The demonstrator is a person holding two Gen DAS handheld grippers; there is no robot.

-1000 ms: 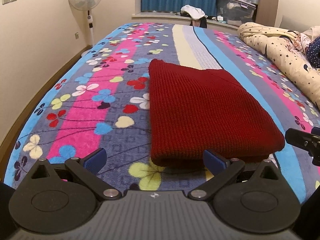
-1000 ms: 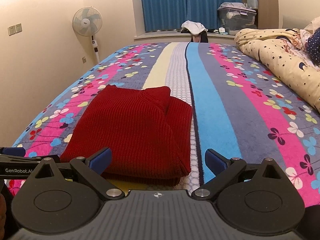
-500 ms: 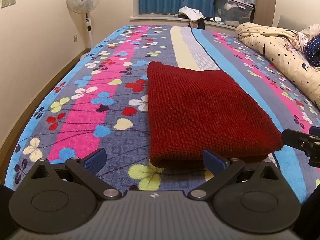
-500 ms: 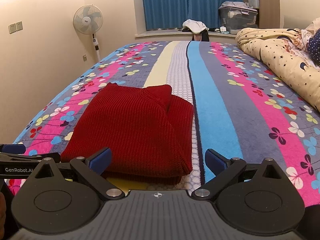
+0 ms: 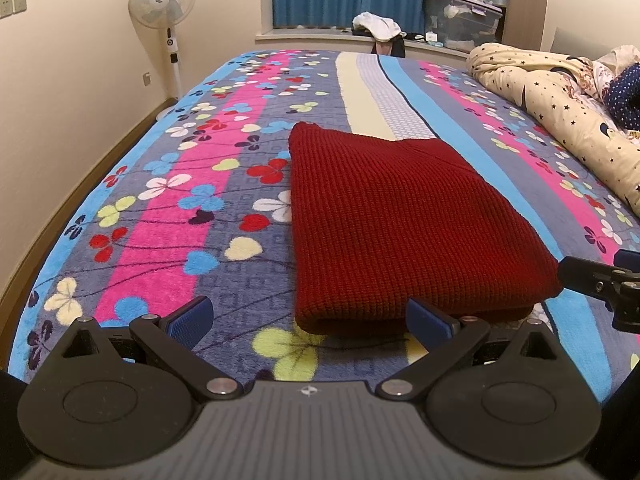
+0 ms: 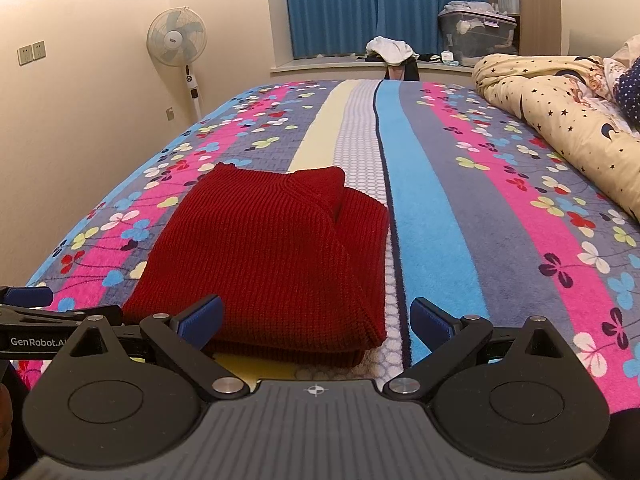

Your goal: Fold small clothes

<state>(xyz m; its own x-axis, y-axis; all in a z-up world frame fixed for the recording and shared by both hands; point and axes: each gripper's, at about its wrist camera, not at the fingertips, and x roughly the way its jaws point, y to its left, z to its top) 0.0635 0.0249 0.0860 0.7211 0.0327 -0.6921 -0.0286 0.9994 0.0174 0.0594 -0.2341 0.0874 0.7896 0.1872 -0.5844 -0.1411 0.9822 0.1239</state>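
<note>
A dark red knitted sweater [image 5: 400,216] lies folded into a flat rectangle on the flowered bedspread [image 5: 192,184]. In the right wrist view the same red sweater [image 6: 272,248] shows its layered right edge. My left gripper [image 5: 310,320] is open just before the sweater's near edge, nothing between its blue pads. My right gripper [image 6: 318,318] is open too, at the sweater's near right corner, and holds nothing. Each gripper's tip shows at the edge of the other's view.
A rolled cream quilt with stars [image 5: 560,120] lies along the bed's right side. A standing fan [image 5: 162,4] is by the left wall. Blue curtains, a heap of clothes [image 6: 390,50] and a plastic storage box [image 6: 476,32] are at the window ledge.
Both grippers have drawn back and risen slightly from the sweater; the sweater has not moved. Both stay open.
</note>
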